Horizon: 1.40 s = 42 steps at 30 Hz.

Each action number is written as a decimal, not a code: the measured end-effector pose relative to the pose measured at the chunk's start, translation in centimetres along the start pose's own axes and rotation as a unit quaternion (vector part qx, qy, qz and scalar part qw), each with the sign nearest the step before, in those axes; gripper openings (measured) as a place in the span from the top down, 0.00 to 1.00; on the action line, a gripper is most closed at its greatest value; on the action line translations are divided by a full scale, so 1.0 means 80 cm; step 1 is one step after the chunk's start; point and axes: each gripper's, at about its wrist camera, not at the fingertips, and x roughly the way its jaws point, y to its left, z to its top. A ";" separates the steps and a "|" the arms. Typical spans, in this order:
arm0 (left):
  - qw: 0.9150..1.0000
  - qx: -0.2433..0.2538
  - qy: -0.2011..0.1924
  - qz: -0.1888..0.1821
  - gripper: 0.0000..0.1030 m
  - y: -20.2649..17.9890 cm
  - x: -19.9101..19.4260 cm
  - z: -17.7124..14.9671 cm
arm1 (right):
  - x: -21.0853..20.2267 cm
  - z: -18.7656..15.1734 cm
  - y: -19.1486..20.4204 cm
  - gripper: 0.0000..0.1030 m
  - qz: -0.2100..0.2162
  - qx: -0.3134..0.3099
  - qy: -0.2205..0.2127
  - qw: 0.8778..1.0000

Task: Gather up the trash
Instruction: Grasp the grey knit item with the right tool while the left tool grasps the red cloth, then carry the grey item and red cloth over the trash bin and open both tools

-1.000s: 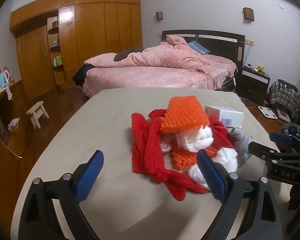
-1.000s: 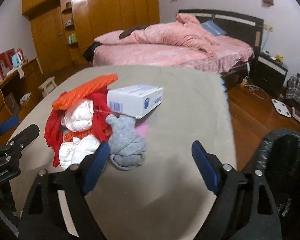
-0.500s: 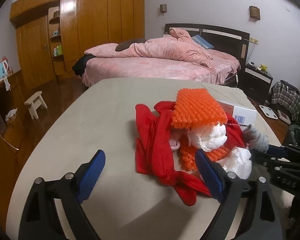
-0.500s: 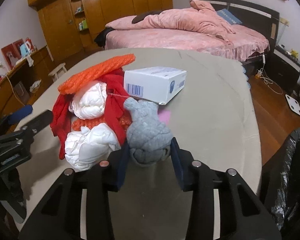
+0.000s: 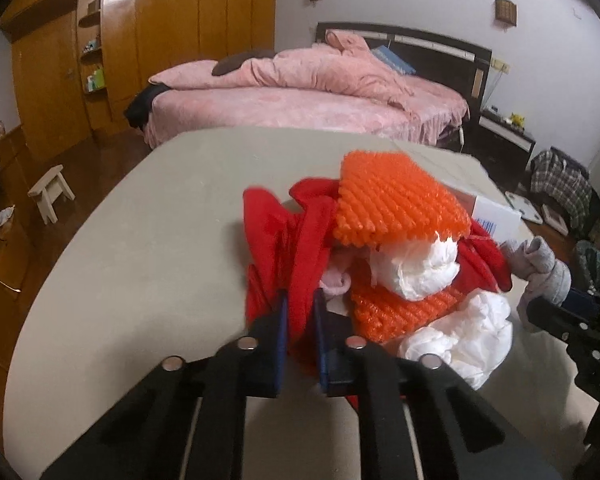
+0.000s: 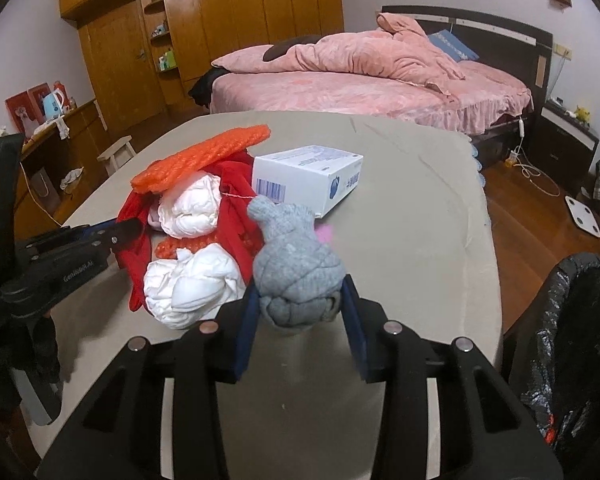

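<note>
A pile of trash lies on the beige table (image 5: 160, 240): a red cloth (image 5: 284, 240), orange bubble wrap (image 5: 396, 204), two wads of white tissue (image 5: 416, 268) and a white box (image 6: 312, 180). My left gripper (image 5: 300, 304) is shut on a fold of the red cloth at the pile's near left side. My right gripper (image 6: 298, 304) is shut on a balled grey sock (image 6: 296, 256) at the pile's right side, in front of the box. Each gripper shows at the edge of the other's view, the left gripper (image 6: 128, 228) and the right gripper (image 5: 576, 304).
A bin lined with a black bag (image 6: 572, 340) stands beside the table's right edge. Beyond the table are a pink bed (image 6: 360, 76), a wooden wardrobe (image 5: 160, 40) and a small stool (image 5: 50, 196). A scale (image 6: 584, 216) lies on the floor at right.
My left gripper came forward and down to the pile and closed on the red cloth. My right gripper closed on the grey sock and has held it since.
</note>
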 end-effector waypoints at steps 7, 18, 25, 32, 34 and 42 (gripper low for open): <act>0.999 -0.014 -0.040 0.007 0.93 0.005 -0.043 0.002 | -0.023 0.004 -0.003 0.63 0.006 0.002 -0.017 1.000; 0.997 -0.019 -0.074 0.005 0.93 -0.010 -0.097 0.012 | -0.057 0.015 0.000 0.63 0.012 0.003 -0.044 0.999; 0.996 -0.008 -0.087 -0.005 0.93 -0.029 -0.119 0.016 | -0.085 0.017 0.000 0.63 0.012 0.004 -0.063 0.998; 0.994 0.000 -0.105 -0.020 0.93 -0.047 -0.146 0.019 | -0.112 0.015 -0.006 0.63 0.013 0.013 -0.077 0.997; 0.994 0.002 -0.109 -0.024 0.93 -0.051 -0.154 0.018 | -0.118 0.015 -0.010 0.63 0.012 0.014 -0.080 0.997; 0.992 0.015 -0.113 -0.050 0.93 -0.077 -0.173 0.010 | -0.144 0.007 -0.020 0.63 0.005 0.020 -0.090 0.996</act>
